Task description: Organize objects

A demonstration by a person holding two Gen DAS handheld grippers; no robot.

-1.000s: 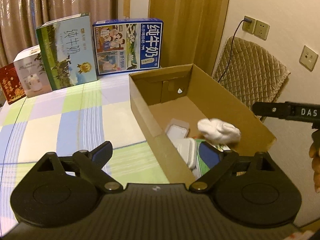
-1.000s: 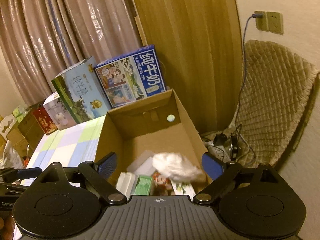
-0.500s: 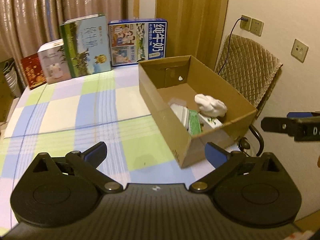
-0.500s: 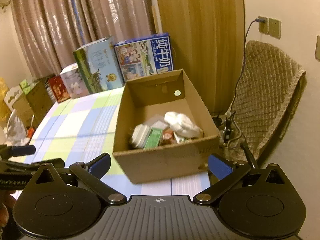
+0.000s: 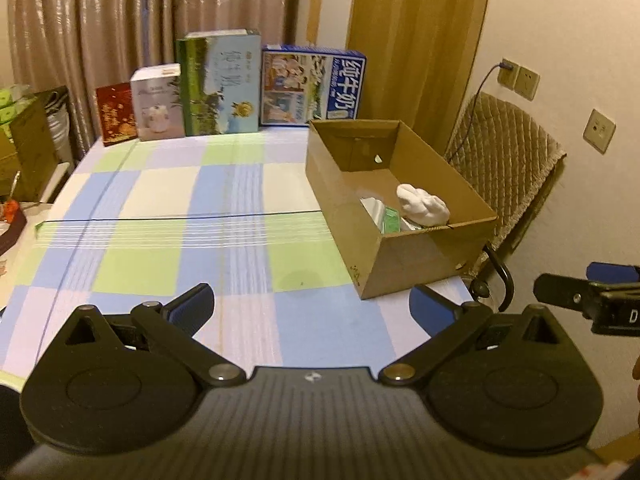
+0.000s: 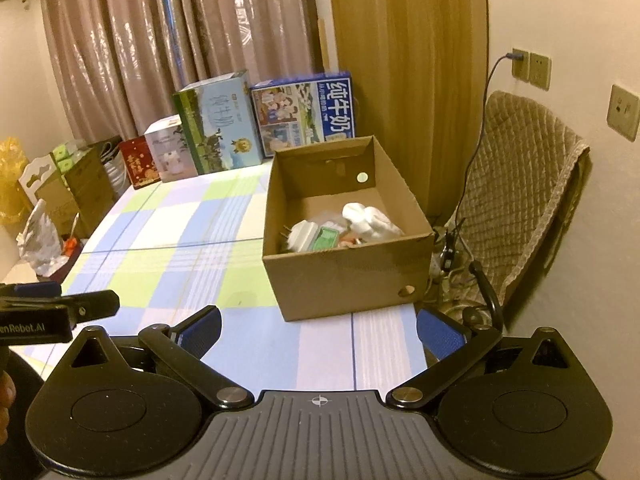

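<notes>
An open cardboard box stands at the right side of the checked table. Inside lie a white crumpled cloth, a green packet and white plastic items. My left gripper is open and empty, held back over the table's near edge, left of the box. My right gripper is open and empty, in front of the box. Each gripper shows at the edge of the other's view.
Two milk cartons, a white box and a red box line the table's far edge. A padded chair stands right of the table. Boxes and bags stand on the left.
Both grippers have pulled back and up from the box, which now looks smaller and farther away. The white cloth stays in the box.
</notes>
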